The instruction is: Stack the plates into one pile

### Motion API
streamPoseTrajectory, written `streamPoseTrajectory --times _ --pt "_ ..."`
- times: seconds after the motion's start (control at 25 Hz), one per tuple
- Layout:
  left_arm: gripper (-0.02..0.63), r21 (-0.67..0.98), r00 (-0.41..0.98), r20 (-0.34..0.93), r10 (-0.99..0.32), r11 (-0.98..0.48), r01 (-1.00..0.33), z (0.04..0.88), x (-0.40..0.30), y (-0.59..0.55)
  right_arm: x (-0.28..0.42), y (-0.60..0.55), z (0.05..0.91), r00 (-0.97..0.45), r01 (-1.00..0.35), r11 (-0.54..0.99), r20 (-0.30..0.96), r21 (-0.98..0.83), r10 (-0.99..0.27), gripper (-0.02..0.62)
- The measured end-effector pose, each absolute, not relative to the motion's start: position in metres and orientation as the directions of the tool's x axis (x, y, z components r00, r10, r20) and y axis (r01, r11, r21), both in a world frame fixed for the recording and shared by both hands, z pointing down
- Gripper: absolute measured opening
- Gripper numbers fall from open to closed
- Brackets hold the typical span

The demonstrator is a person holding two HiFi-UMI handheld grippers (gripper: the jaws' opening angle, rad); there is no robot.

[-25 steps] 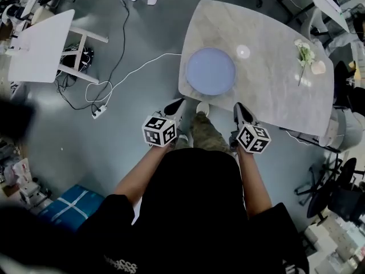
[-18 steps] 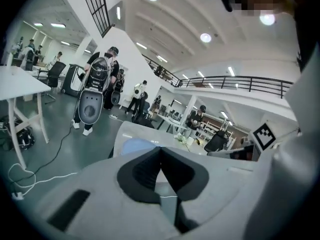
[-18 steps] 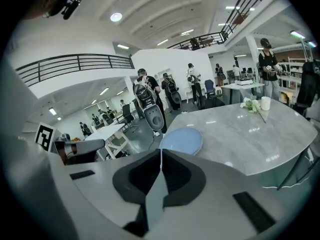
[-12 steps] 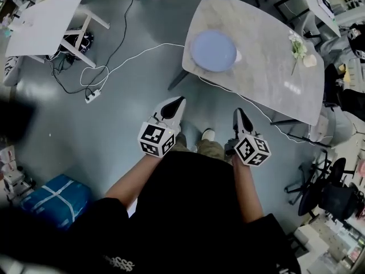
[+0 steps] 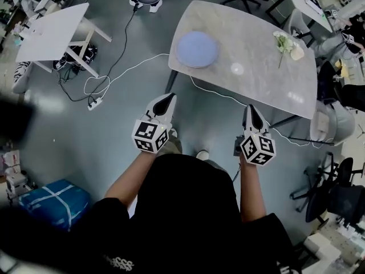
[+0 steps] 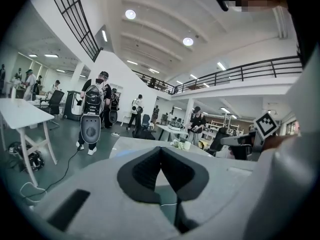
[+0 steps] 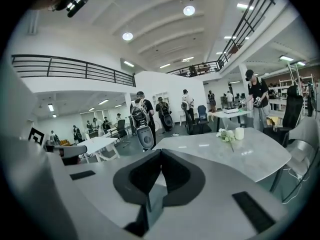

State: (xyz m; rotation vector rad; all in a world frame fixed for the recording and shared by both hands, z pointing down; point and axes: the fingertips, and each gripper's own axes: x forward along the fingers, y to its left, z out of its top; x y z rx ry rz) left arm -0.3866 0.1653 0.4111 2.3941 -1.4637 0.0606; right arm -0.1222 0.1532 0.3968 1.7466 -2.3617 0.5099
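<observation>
Pale blue plates [image 5: 197, 48] in one round pile on the grey stone desk [image 5: 256, 33], close to its near left corner. Cannot tell how many in the pile. Nothing touching them. White flower [image 5: 282, 40] and small white cup [image 5: 296, 53] side by side near the desk's far right edge, well apart from the plates. A bright spot of light on the bare desk top in between.

Left claw [image 5: 169, 97] clenched tight, tips together, nothing in it. Off the desk, over the grey floor [image 5: 114, 130], just short of the desk's near left corner. Right claw [image 5: 251, 108] clenched too, just been closing, nothing between the tips. Also off the desk, just before its near edge. Both well apart from the plates. Black and white marker cube [image 5: 150, 136] on the back of each one.

White cable [image 5: 128, 70] on the floor, from near the desk's left edge to a plug strip [image 5: 96, 103]. White table [image 5: 48, 33] off to the left. Blue box [image 5: 48, 201] low at the left. In the two claw views, people [image 7: 257, 96] standing far off in a big bright hall with a black balcony rail [image 7: 75, 69].
</observation>
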Motion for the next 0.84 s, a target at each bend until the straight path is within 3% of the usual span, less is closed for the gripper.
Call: streamPoseTrajectory --times 0.4,0.84 --pt "0.017 0.28 0.468 0.202 -0.86 -0.407 -0.87 0.409 -0.29 0.208 -0.06 0.197 0.379 -0.351 -0.936 0.328 0.272 -0.129 -0.896 0.014" --pt "0.017 0.281 0.498 0.209 -0.842 -0.436 -0.855 0.404 -0.229 0.212 -0.022 0.209 0.374 -0.358 -0.934 0.341 0.257 -0.108 -0.898 0.014"
